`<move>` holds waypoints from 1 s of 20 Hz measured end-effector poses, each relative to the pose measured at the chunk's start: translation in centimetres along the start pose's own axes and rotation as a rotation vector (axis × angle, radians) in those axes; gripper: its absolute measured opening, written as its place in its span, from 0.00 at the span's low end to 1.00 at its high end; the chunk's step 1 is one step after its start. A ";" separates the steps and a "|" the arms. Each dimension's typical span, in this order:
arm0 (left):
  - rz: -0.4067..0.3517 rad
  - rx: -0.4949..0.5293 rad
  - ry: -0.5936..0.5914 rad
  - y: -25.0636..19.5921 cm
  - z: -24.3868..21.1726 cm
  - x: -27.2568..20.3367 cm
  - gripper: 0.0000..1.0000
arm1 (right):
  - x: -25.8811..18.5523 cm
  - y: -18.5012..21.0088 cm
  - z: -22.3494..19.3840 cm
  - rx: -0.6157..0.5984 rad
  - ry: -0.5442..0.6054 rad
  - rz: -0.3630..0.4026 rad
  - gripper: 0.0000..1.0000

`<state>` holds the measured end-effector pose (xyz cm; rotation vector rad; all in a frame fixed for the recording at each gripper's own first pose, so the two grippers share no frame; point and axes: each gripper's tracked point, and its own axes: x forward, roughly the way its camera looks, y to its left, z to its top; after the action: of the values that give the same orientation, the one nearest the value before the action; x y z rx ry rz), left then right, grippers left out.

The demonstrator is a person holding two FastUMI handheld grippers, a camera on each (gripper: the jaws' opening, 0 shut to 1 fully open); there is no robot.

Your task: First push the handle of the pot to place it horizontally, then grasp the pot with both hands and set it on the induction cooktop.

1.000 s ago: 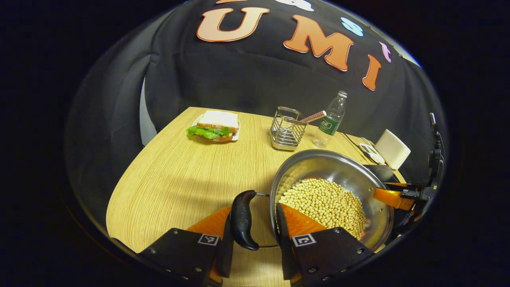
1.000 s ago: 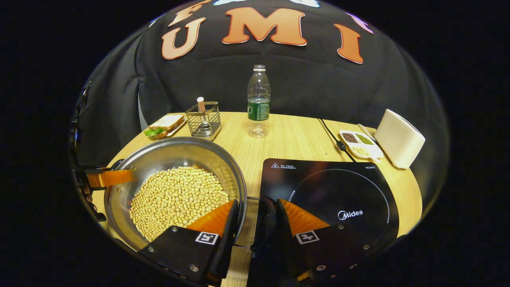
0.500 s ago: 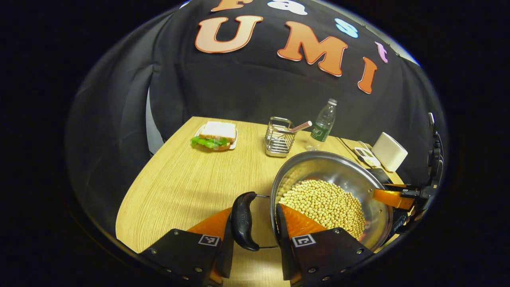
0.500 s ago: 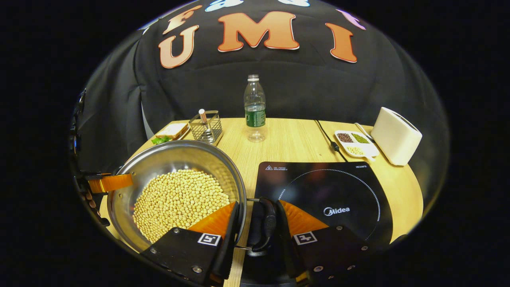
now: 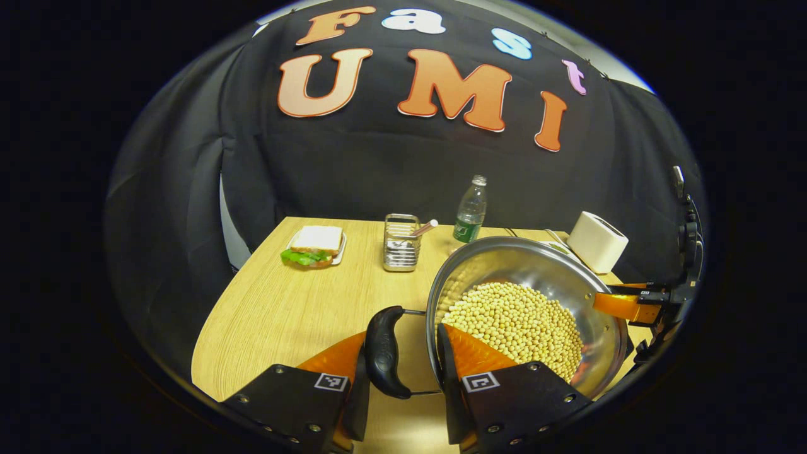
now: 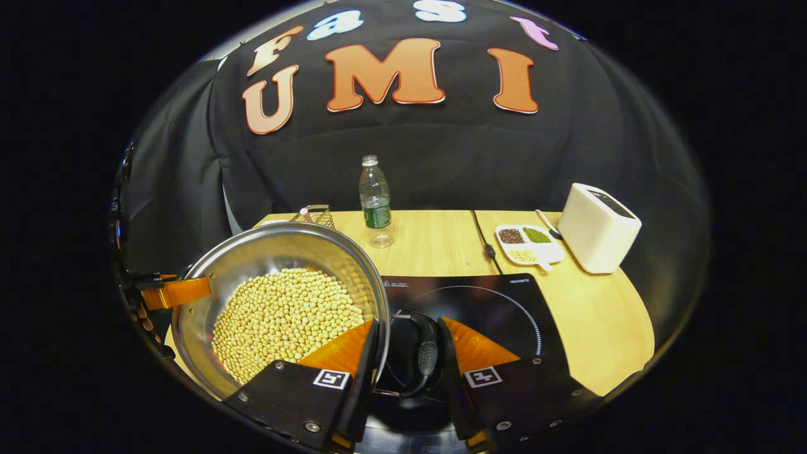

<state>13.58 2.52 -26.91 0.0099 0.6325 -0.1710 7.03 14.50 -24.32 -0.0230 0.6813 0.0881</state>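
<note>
A steel pot [image 5: 517, 261] full of pale yellow beans hangs above the wooden table [image 5: 284, 309], carried level by both handles. In the left gripper view my left gripper [image 5: 400, 353] is shut on the pot's black side handle [image 5: 384, 353], one finger outside it and one inside the rim. In the right gripper view my right gripper [image 6: 406, 353] is shut on the opposite black handle [image 6: 425, 359]. That handle sits over the black induction cooktop [image 6: 504, 302], whose left part the pot [image 6: 284, 252] hides. Each view shows the other gripper across the pot: right [image 5: 630, 306], left [image 6: 170, 291].
At the back of the table are a sandwich on a plate [image 5: 312, 246], a wire holder [image 5: 401, 243] and a water bottle [image 6: 375, 198]. A cable [image 6: 484, 236], a white dish of beans [image 6: 528, 243] and a white toaster [image 6: 597, 227] lie behind the cooktop.
Both grippers have risen with the pot and carried it toward the cooktop. The right handle now hangs over the cooktop's left part; the table's things look farther and lower.
</note>
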 end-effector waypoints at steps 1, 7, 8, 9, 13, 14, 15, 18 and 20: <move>-0.006 0.003 0.004 -1.1 0.1 -0.1 0.48 | -0.3 -0.9 0.0 0.006 -0.001 -0.004 0.52; -0.053 0.024 0.025 -8.0 1.3 0.5 0.52 | -2.4 -7.0 0.6 0.053 -0.025 -0.038 0.52; -0.060 0.031 0.026 -9.2 1.4 0.5 0.48 | -2.6 -7.9 0.6 0.058 -0.028 -0.045 0.52; -0.066 0.037 0.026 -10.4 1.6 0.8 0.50 | -2.8 -8.9 0.5 0.063 -0.028 -0.053 0.52; -0.087 0.041 0.049 -14.5 1.0 1.8 0.49 | -3.2 -12.8 0.1 0.076 -0.021 -0.081 0.52; -0.089 0.044 0.056 -15.3 0.6 2.0 0.51 | -3.3 -13.5 -0.1 0.078 -0.018 -0.088 0.52; -0.089 0.047 0.064 -16.5 0.4 2.5 0.51 | -3.2 -14.3 -0.2 0.081 -0.015 -0.094 0.52; -0.089 0.052 0.083 -18.4 0.0 3.4 0.52 | -3.9 -16.2 -1.1 0.095 -0.006 -0.102 0.52; -0.088 0.058 0.095 -19.6 -0.6 4.2 0.51 | -3.5 -17.2 -1.6 0.106 0.007 -0.103 0.52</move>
<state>13.37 -17.45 -28.98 0.0468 0.7233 -0.2749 4.79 -3.00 -23.51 0.0430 0.6898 -0.0470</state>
